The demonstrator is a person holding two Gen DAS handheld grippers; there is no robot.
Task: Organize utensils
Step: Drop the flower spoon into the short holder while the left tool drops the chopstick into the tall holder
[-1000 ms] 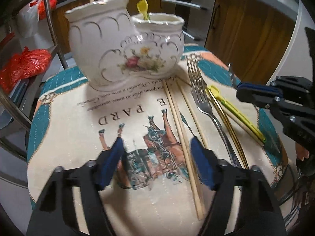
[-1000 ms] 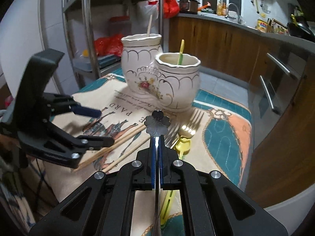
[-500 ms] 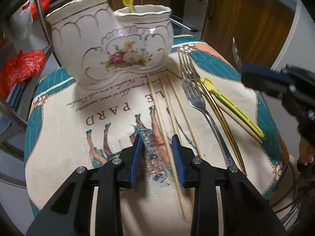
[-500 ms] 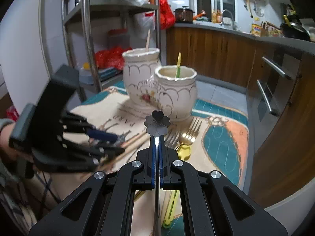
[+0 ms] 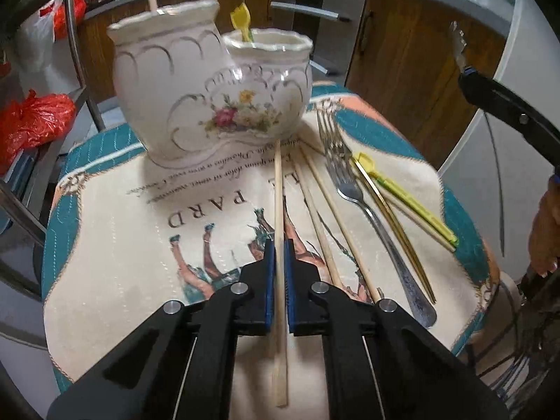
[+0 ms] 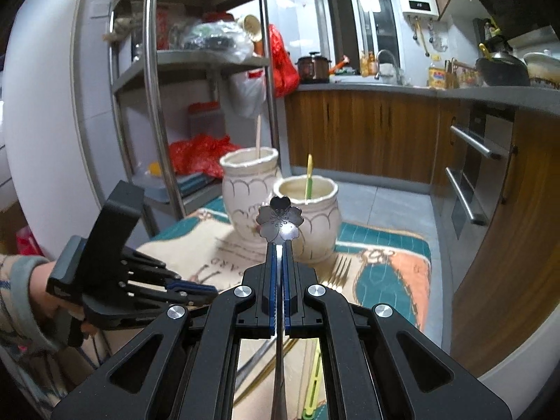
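Observation:
My left gripper (image 5: pixel 279 252) has its jaws closing tight on a wooden chopstick (image 5: pixel 279 192), blue pads pressed to both sides; the stick points toward the white ceramic jars. The tall jar (image 5: pixel 164 80) holds one stick and the short jar (image 5: pixel 266 80) holds a yellow utensil. My right gripper (image 6: pixel 279 248) is shut on a metal utensil with a flower-shaped end (image 6: pixel 279 217), held in the air in front of the short jar (image 6: pixel 308 217). On the mat lie two more chopsticks (image 5: pixel 325 224), a silver fork (image 5: pixel 353 196), a gold utensil (image 5: pixel 392 217) and a yellow utensil (image 5: pixel 409 199).
The printed mat (image 5: pixel 115 231) covers a small table. A steel shelf rack (image 6: pixel 154 105) with red bags (image 6: pixel 199 150) stands behind the jars on the left. Wooden cabinets (image 6: pixel 367 133) and a counter run along the back and right. A sleeved hand (image 6: pixel 31 294) holds the left gripper.
The left gripper's jaws went from wide apart to closed on a chopstick. The right gripper rose and tipped upward with the flower-ended utensil still in it.

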